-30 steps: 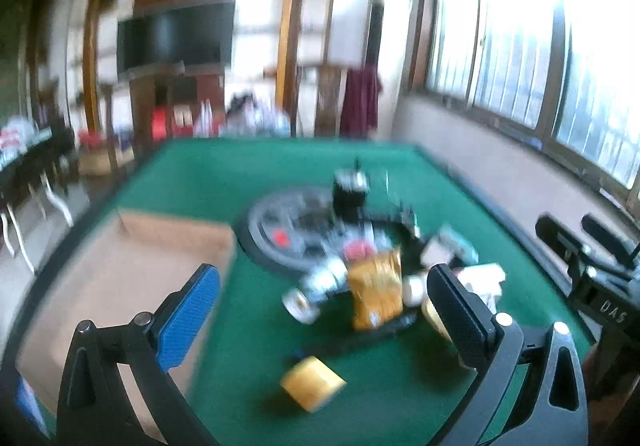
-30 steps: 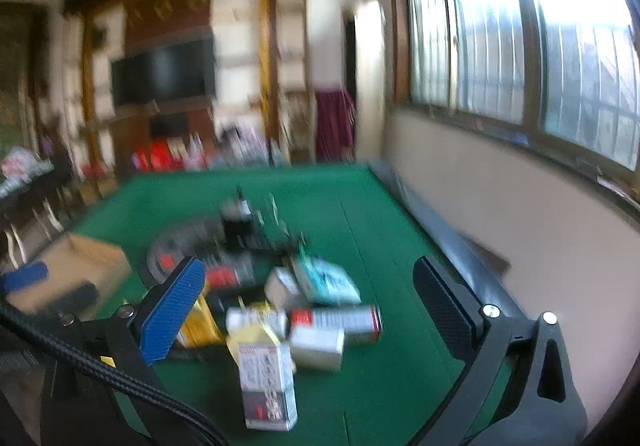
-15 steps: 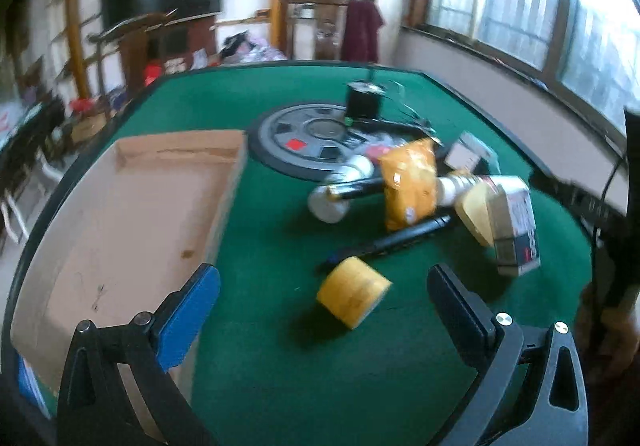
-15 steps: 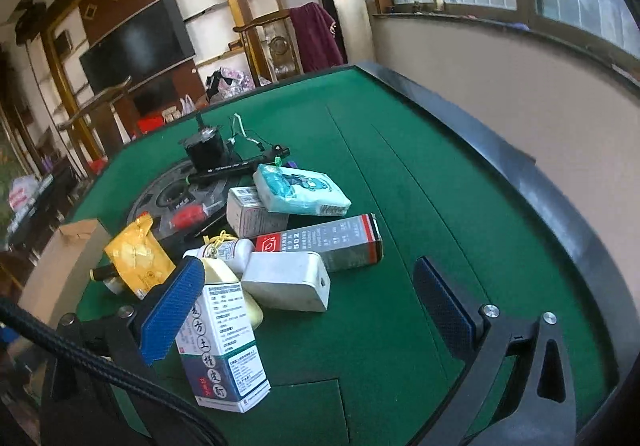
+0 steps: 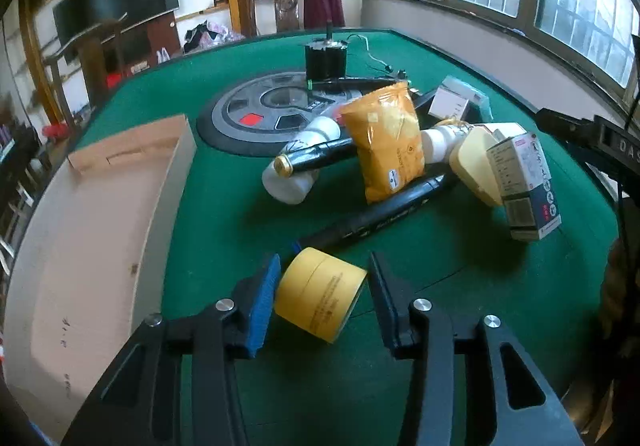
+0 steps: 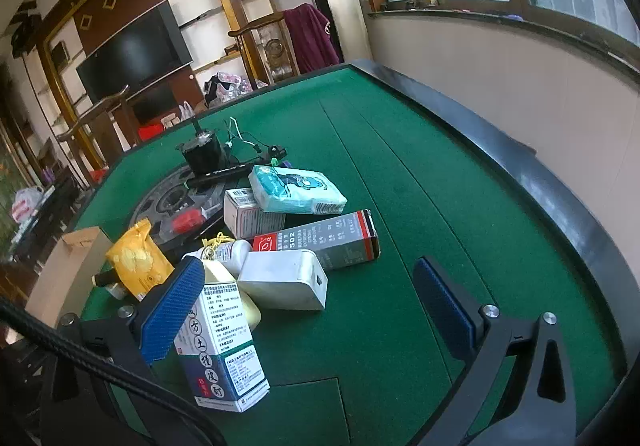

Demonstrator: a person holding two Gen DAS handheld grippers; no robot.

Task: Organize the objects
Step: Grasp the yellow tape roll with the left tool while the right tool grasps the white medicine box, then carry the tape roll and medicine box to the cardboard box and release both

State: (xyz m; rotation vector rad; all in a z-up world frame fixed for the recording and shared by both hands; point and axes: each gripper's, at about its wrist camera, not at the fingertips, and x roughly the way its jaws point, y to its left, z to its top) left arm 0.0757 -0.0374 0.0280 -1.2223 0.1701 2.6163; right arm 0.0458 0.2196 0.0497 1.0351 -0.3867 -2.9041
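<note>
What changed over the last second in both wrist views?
The left gripper came down around the yellow tape roll, which now sits between its closing jaws. The right gripper dropped toward the pile, jaws wide beside the medicine box. The pile and cardboard box stayed put.

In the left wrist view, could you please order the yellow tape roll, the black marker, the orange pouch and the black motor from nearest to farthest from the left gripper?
1. Yellow tape roll: between the closing jaws of the left gripper.
2. Black marker: just beyond the roll.
3. Orange pouch: mid-pile, right of centre.
4. Black motor: far side, upright.
</note>
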